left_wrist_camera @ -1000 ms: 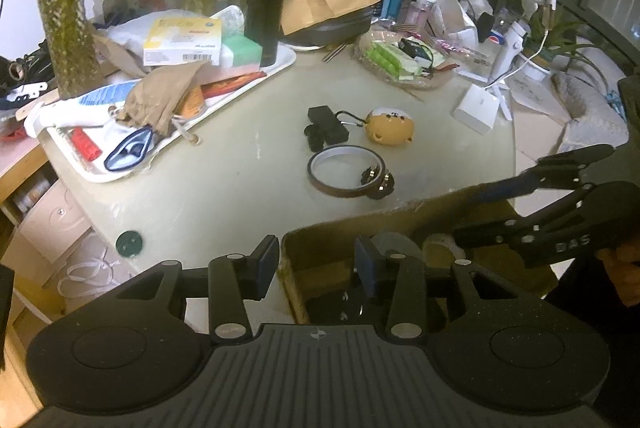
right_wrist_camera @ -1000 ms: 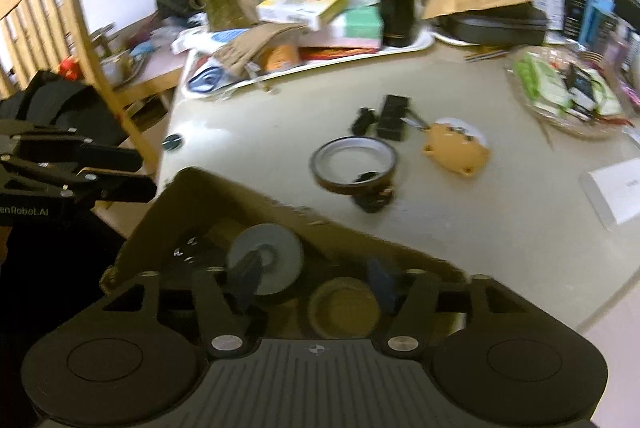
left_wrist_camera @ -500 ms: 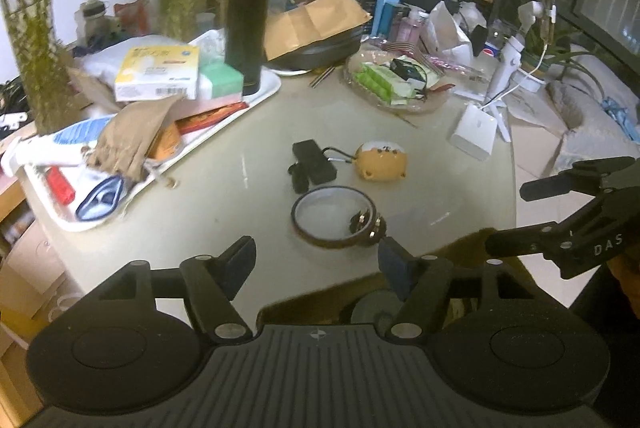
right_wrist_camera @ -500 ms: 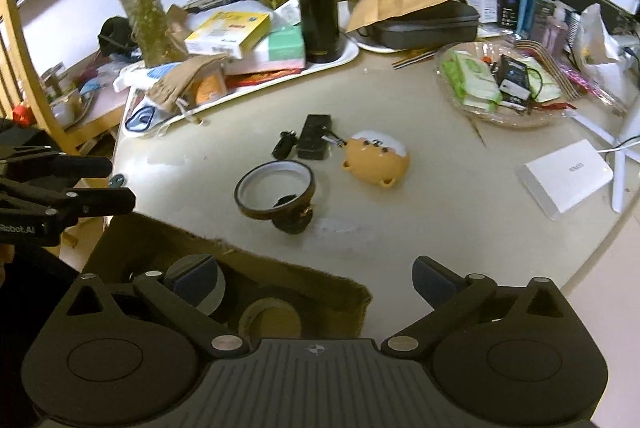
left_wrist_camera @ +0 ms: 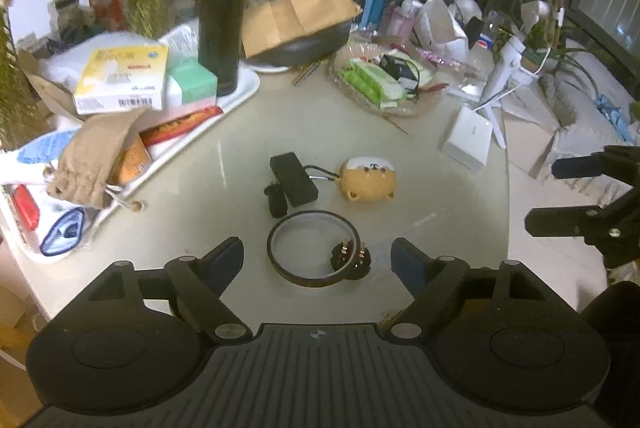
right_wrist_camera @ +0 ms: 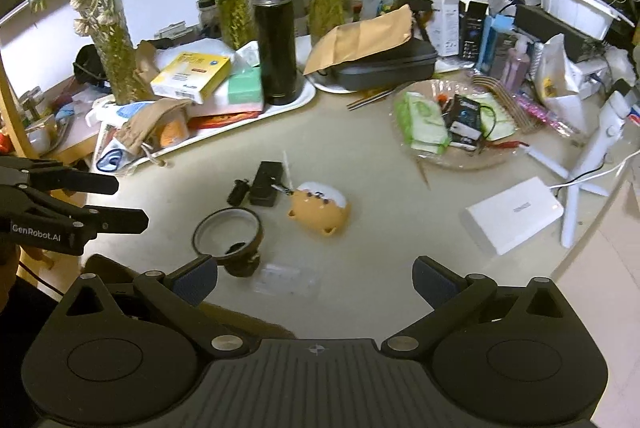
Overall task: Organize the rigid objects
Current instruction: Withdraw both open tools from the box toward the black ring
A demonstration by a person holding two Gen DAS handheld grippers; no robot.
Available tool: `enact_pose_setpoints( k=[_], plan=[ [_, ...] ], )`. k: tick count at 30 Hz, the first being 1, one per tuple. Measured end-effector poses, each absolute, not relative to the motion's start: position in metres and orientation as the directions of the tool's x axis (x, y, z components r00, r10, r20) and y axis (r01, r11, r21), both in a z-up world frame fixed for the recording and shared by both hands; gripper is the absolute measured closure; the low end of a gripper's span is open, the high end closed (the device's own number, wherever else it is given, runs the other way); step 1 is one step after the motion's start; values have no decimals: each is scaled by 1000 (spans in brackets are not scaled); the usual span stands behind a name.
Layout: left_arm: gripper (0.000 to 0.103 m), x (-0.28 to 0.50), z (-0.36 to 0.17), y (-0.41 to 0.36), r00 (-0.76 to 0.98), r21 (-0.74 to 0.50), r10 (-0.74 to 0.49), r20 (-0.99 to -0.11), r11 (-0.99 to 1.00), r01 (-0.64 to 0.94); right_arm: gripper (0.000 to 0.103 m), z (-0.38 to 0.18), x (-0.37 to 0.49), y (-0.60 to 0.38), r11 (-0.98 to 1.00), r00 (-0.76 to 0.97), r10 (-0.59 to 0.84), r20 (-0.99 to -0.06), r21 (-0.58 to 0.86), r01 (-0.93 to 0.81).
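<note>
A brown tape ring [left_wrist_camera: 314,249] lies on the round table with a small black part [left_wrist_camera: 352,257] at its right rim. Beyond it lie a black box [left_wrist_camera: 293,179], a small black clip [left_wrist_camera: 276,200] and an orange bear-shaped case [left_wrist_camera: 369,179]. My left gripper [left_wrist_camera: 318,260] is open and empty, just above the ring. My right gripper [right_wrist_camera: 316,278] is open and empty, over the table's near edge; it sees the ring [right_wrist_camera: 228,232], the bear case [right_wrist_camera: 320,209], the black box [right_wrist_camera: 265,183] and a clear plastic piece [right_wrist_camera: 288,278].
A white tray [left_wrist_camera: 236,103] at the left holds boxes, a pouch and a tall black flask [left_wrist_camera: 222,15]. A glass dish [left_wrist_camera: 380,83] of packets and a white box [left_wrist_camera: 468,137] sit at the right. Vases of plants stand behind. A cardboard box edge [right_wrist_camera: 248,320] shows under my right gripper.
Both grippers have opened wide and risen from the cardboard box, moving forward over the table. The box with its tape rolls has dropped almost out of both views.
</note>
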State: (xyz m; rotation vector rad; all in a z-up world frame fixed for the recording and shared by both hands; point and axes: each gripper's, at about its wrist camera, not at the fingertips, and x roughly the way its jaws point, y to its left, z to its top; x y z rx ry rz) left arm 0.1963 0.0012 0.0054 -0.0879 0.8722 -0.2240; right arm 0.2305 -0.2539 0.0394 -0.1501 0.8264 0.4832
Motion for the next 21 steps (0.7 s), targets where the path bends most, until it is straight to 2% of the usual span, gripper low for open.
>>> enact_pose_setpoints(
  k=[8,13,21],
  plan=[
    [17,222,-13,8,569,-226,-246,-785,968,108,0,28,228,-270,898,576,346,-741,85,-431],
    [14,235,-26,16,535,-277,-266,-802,959,61,0,22,223,-272,899,586,321,-744,44,-437],
    [12,267,-55,25,435,-440,-378,-817,897,-46,0,17,223,-278,907,585,325,-743,70,-415]
  ],
)
